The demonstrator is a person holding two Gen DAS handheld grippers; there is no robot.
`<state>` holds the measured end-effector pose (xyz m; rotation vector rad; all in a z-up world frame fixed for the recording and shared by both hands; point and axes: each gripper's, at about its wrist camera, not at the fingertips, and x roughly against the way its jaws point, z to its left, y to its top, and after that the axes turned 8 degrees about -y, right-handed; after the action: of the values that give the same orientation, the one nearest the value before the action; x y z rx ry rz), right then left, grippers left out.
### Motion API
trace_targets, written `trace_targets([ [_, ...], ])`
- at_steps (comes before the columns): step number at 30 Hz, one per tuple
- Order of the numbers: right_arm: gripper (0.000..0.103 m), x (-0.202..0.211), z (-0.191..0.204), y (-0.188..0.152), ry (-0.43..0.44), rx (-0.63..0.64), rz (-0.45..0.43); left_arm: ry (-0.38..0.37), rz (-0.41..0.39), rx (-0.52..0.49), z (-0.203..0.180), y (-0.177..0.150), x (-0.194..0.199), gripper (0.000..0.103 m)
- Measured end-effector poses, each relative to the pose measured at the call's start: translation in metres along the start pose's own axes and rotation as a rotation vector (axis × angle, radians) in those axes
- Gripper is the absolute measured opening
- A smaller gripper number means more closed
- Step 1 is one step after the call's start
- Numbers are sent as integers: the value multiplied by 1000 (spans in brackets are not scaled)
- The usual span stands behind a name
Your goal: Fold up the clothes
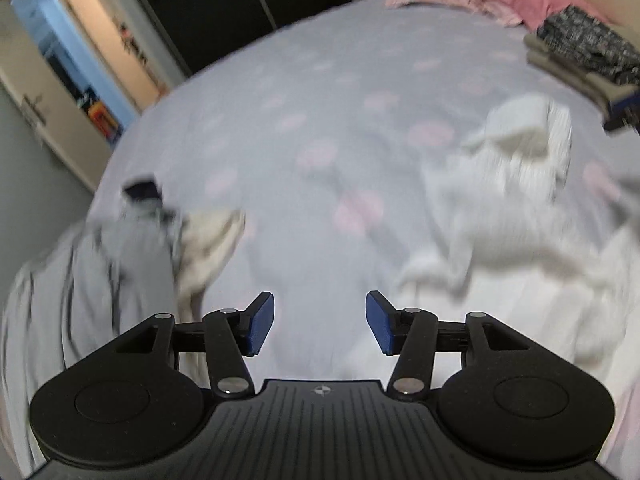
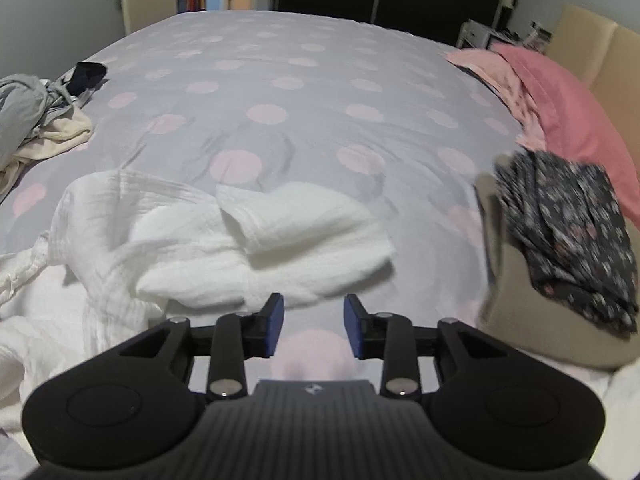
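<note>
Meanwhile, on the polka-dot bedspread [image 2: 304,92], you hold both tools empty: your left gripper [image 1: 320,322] and right gripper [image 2: 314,326] each have their blue pads spread apart, pinching nothing. A white crinkled garment [image 2: 224,236] lies rumpled just beyond your right gripper, reaching a little to its left; from the left wrist it sprawls to the near right. At far right a dark floral piece [image 2: 568,224] sits on a beige folded stack [image 2: 520,312], which suggests some folding is done. At far left a grey and cream heap of clothes [image 2: 36,120] lies loose, so, by the look of it, that heap and the white garment remain to be folded.
</note>
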<state>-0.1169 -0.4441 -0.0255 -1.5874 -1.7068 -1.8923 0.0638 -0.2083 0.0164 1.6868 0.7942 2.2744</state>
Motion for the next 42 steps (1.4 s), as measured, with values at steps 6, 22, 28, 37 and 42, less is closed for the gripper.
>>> trace_targets([
  [6, 43, -20, 27, 18, 22, 40, -13, -126, 97, -28, -11, -42, -8, 51],
  [22, 42, -92, 73, 38, -95, 138, -12, -123, 196, 91, 0, -69, -52, 25],
  [28, 5, -71, 42, 47, -174, 33, -42, -84, 124, 202, 23, -51, -33, 10],
  [37, 4, 4, -54, 42, -329, -288, -151, -59, 9, 371, 59, -30, 8, 9],
  [42, 4, 48, -112, 19, -414, -468, -209, -51, -15, 418, 73, -28, 20, 9],
])
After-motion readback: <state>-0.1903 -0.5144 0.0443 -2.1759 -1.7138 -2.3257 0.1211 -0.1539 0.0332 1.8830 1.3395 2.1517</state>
